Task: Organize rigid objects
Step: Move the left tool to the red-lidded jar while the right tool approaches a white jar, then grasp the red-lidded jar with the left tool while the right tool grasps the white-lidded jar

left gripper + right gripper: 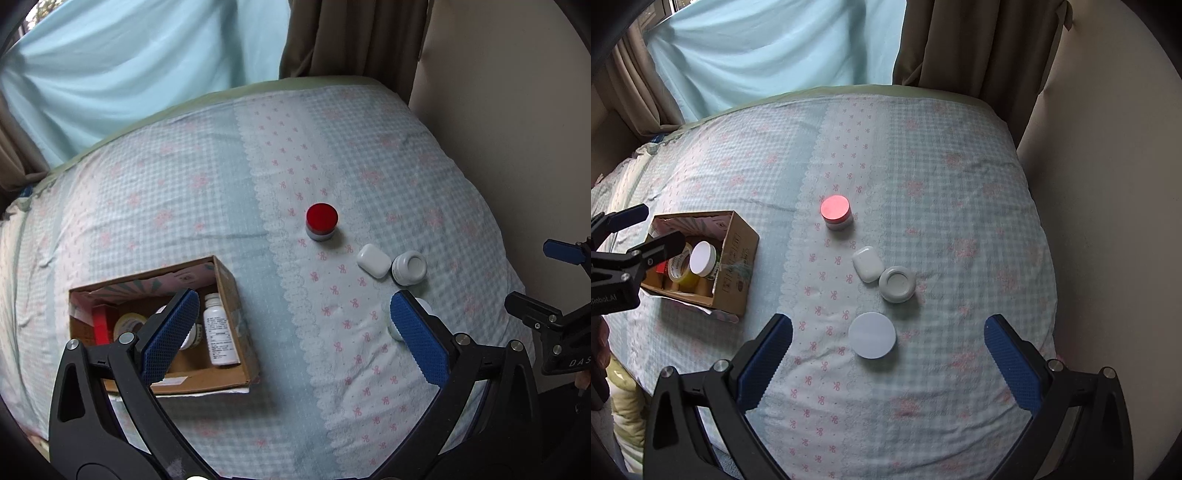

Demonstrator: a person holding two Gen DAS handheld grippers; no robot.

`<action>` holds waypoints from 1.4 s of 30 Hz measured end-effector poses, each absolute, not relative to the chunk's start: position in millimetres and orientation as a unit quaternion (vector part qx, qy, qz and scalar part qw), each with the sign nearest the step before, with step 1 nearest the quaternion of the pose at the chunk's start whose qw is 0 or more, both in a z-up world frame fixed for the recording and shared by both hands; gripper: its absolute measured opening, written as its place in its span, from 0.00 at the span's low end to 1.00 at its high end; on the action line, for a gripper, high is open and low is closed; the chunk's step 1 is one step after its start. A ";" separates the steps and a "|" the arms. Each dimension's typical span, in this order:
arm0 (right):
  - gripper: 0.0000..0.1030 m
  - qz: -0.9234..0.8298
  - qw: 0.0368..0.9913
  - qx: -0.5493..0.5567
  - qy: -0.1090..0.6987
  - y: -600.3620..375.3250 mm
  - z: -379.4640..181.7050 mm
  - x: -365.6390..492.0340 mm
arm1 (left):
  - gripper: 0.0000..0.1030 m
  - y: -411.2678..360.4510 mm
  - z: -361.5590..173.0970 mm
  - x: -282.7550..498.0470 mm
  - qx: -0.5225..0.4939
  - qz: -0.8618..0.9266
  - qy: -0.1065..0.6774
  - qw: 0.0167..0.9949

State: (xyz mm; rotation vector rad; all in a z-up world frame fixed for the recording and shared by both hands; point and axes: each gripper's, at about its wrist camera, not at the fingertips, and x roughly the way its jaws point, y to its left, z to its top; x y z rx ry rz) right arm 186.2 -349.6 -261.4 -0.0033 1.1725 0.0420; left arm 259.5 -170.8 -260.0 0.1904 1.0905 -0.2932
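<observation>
Right wrist view shows the right gripper (pixel 888 354) hanging above the bed (pixel 960 166) with its jaws spread wide and empty, framing the white-lidded jar (pixel 872 335), likely the next pick since it lies nearest. Beyond it lie the upturned jar (pixel 897 284) touching the white case (pixel 868 264), and the red-lidded jar (pixel 836 213) well apart. Over the open-topped box (pixel 225 280), already part-filled with a bottle (pixel 219 338), the left gripper (pixel 293 336) also hangs open, holding nothing.
</observation>
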 end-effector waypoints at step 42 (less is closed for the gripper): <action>0.51 0.039 0.807 0.011 0.589 -360.7 -477.0 276.0 | 0.51 -257.6 -501.3 420.1 0.083 -0.176 0.566 0.801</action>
